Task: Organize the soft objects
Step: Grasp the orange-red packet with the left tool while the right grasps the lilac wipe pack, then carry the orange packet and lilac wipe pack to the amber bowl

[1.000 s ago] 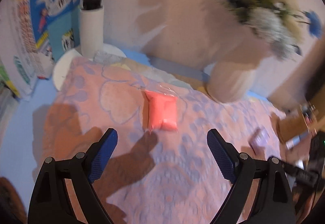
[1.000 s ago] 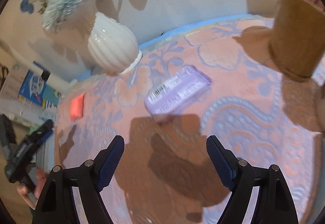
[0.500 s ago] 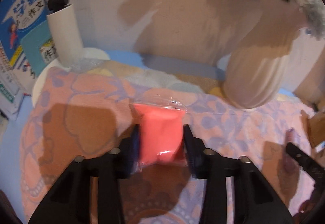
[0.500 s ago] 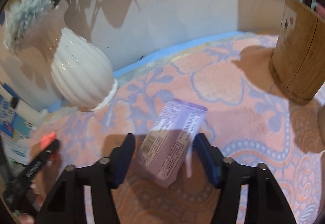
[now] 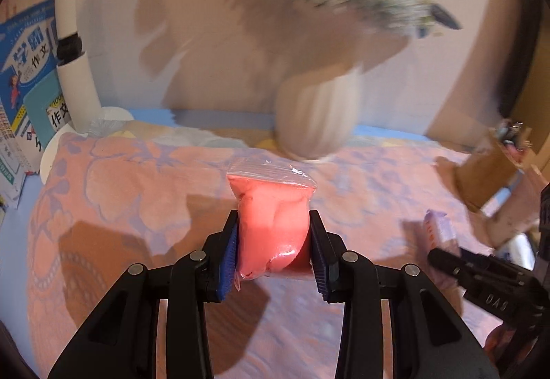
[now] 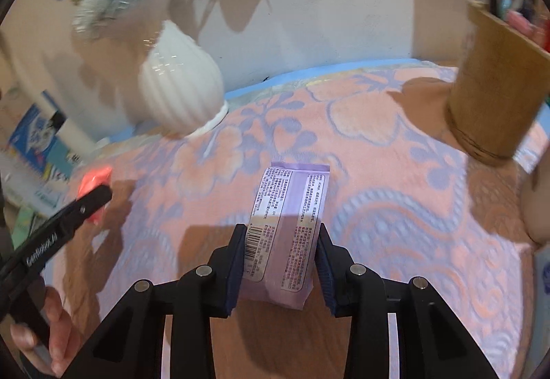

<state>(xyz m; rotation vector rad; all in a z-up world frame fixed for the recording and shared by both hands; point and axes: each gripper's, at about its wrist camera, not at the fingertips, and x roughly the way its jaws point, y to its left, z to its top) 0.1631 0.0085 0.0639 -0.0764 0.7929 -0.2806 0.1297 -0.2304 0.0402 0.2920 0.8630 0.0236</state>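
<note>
A pink soft pouch (image 5: 271, 193) in a clear bag sits between the blue pads of my left gripper (image 5: 274, 219), which is shut on its lower half above the floral cloth (image 5: 120, 190). A purple printed packet (image 6: 292, 207) lies lengthwise between the jaws of my right gripper (image 6: 281, 229); the jaws are closing and both pads touch its sides. The right wrist view shows the pink pouch (image 6: 94, 179) at the far left in the other tool's fingers (image 6: 82, 207). The left wrist view shows the purple packet (image 5: 441, 231) at the right.
A white ribbed vase (image 6: 182, 93) with flowers stands at the back by the wall. A brown cylindrical holder (image 6: 491, 86) stands at the right. Books (image 5: 27, 69) and a white tube (image 5: 75, 69) stand at the left. A person's hand (image 6: 51, 327) grips the left tool.
Both grippers went from wide open and short of their objects to closed around them: the left on the pink pouch, the right on the purple packet, which now lies along the jaws.
</note>
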